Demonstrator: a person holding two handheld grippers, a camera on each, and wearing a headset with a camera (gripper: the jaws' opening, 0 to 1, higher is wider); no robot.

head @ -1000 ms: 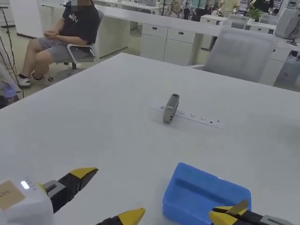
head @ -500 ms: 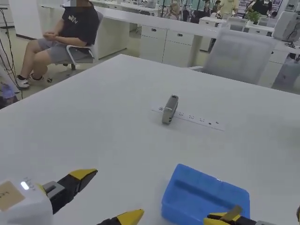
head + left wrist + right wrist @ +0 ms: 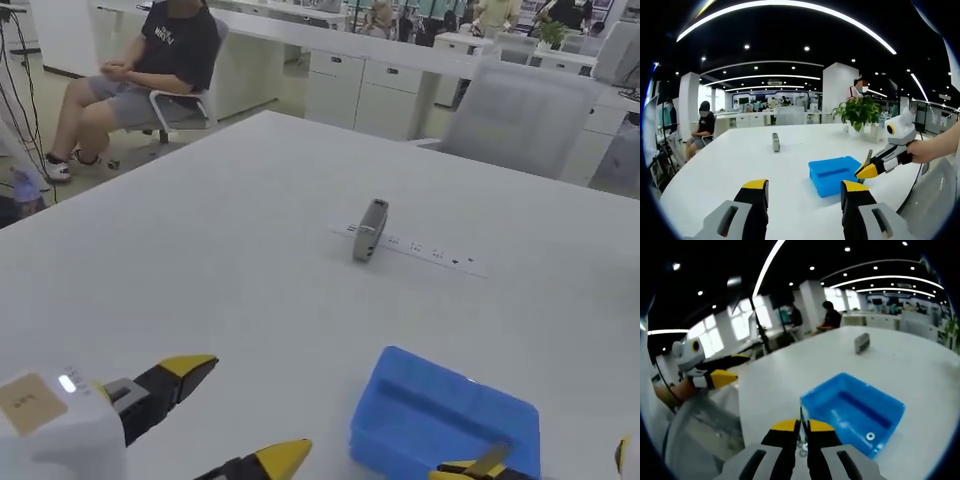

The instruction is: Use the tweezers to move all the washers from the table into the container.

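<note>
Left hand-held gripper (image 3: 805, 186) agape; right hand-held gripper (image 3: 801, 425) pinching tweezers (image 3: 491, 459)

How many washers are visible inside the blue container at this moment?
1. A washer lies on the floor of the blue container, near its corner lowest in the right gripper view, beyond the tweezers held by the right gripper. The near wall may hide others.

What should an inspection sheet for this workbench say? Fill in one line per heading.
Surface: white table.
Job's things: blue container with one washer inside; tweezers; no washers seen on the table.
Clutter: power strip with grey adapter.
Grippers: left tool open; right tool shut on tweezers.
Cables: black, hanging far left.
Surroundings: seated person, chair, plant.
</note>
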